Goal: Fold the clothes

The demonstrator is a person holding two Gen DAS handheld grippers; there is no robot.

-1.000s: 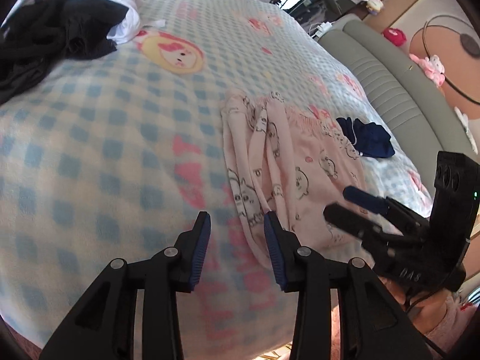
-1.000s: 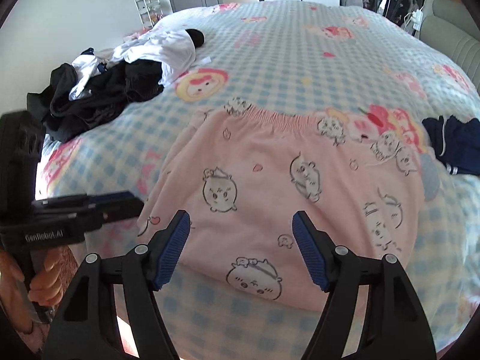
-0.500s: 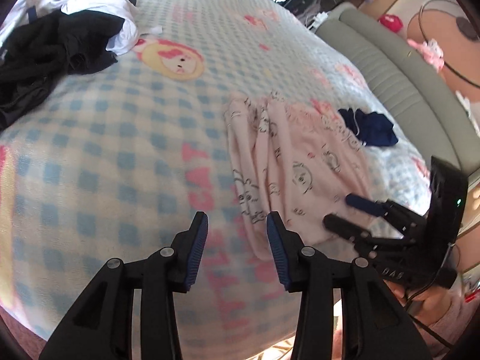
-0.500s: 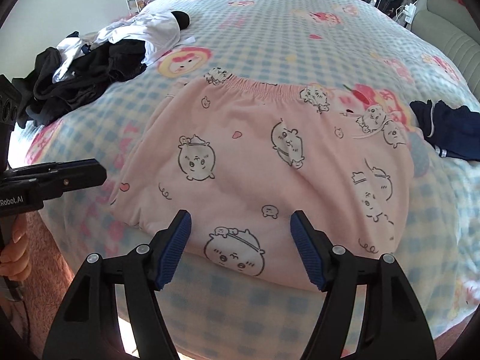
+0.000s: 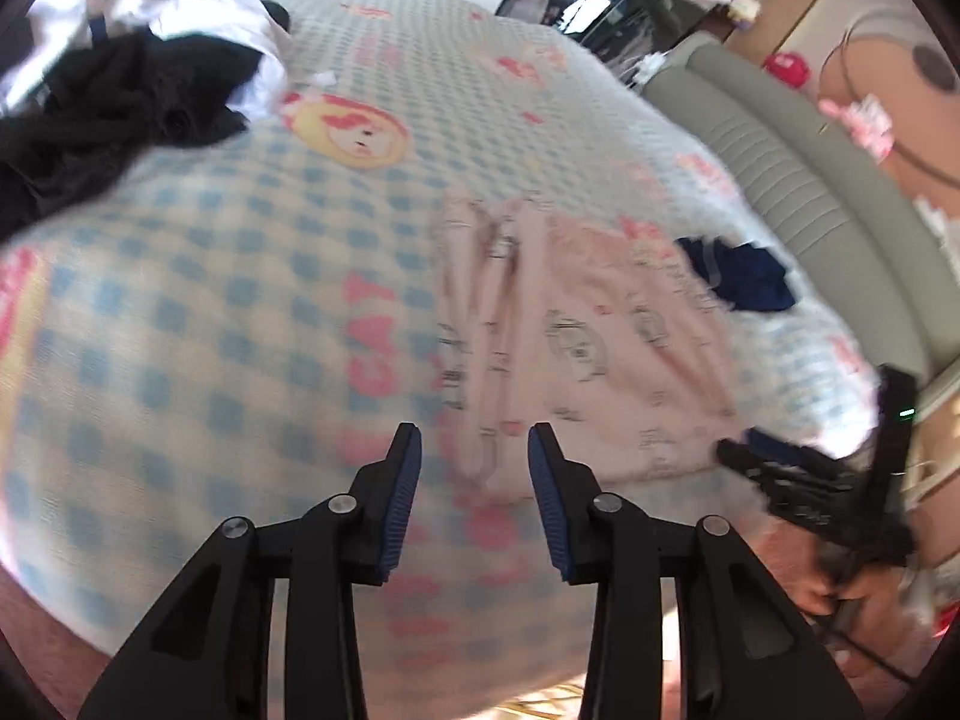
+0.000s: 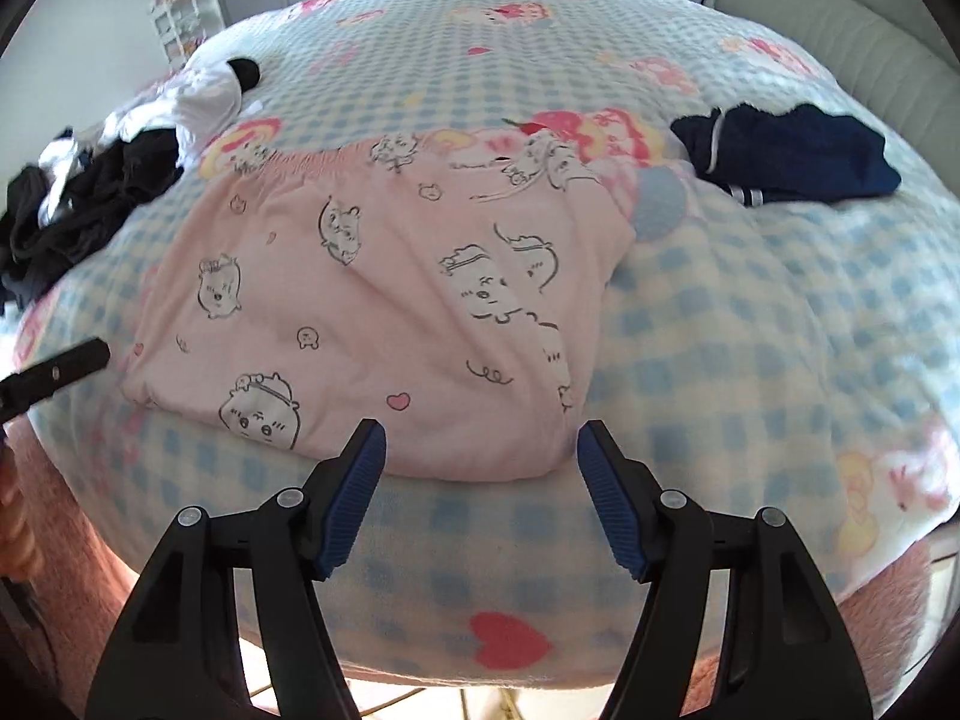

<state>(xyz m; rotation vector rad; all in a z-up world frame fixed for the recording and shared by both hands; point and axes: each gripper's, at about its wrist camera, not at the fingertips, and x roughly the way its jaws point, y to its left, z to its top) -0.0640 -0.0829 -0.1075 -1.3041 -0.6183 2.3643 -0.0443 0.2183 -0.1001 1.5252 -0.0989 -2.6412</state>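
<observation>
Pink pajamas (image 6: 384, 312) beside navy garment (image 6: 792, 162)

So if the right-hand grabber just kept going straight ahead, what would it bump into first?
Most likely the pink pyjama bottoms. The right gripper hangs open with its jaws framing the near folded edge of them on the checked blanket. Nothing else lies between, though how far off that edge sits is hard to judge.

bed (image 6: 750, 312): blue-check blanket | headboard (image 5: 798, 180): grey padded | wall (image 6: 78, 18): white | daylight
</observation>
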